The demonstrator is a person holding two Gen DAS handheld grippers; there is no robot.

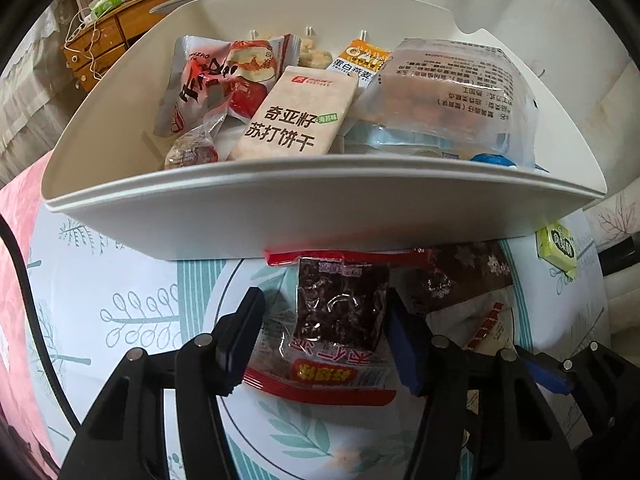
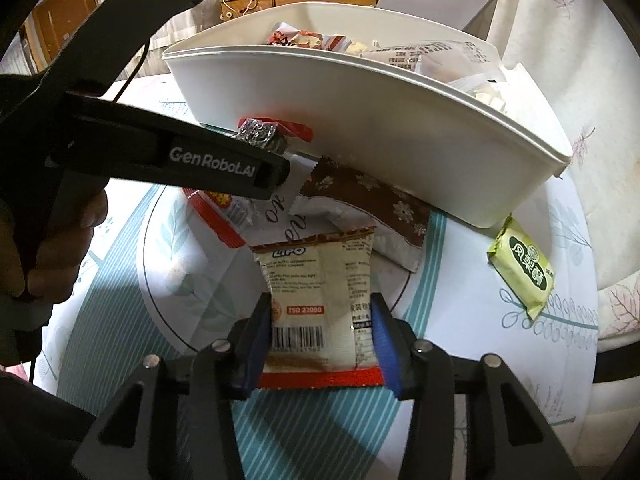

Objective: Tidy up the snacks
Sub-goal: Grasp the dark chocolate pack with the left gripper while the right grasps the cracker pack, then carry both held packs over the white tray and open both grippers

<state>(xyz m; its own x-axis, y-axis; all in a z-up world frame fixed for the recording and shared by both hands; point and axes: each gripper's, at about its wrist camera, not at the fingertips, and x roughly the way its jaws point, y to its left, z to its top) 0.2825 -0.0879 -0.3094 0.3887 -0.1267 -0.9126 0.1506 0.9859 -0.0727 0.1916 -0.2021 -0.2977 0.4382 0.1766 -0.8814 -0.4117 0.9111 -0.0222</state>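
A white bin (image 1: 320, 216) (image 2: 360, 120) holds several snack packs, among them a soda cracker pack (image 1: 294, 120). In front of it on the table lie a red pack of dark dried fruit (image 1: 340, 312) (image 2: 260, 134), a brown snowflake pack (image 2: 368, 204) (image 1: 452, 280), a cream LiPO pack (image 2: 320, 304) and a green pineapple cake (image 2: 522, 268) (image 1: 556, 246). My left gripper (image 1: 322, 332) is open, its fingers either side of the red pack. My right gripper (image 2: 320, 340) is shut on the LiPO pack, pads against its two sides.
The table wears a white cloth with teal leaf prints (image 2: 160, 280). A wooden dresser (image 1: 120, 28) stands behind the bin. A pink cloth (image 1: 16, 280) lies at the left. The left gripper's body (image 2: 172, 160) crosses the right wrist view.
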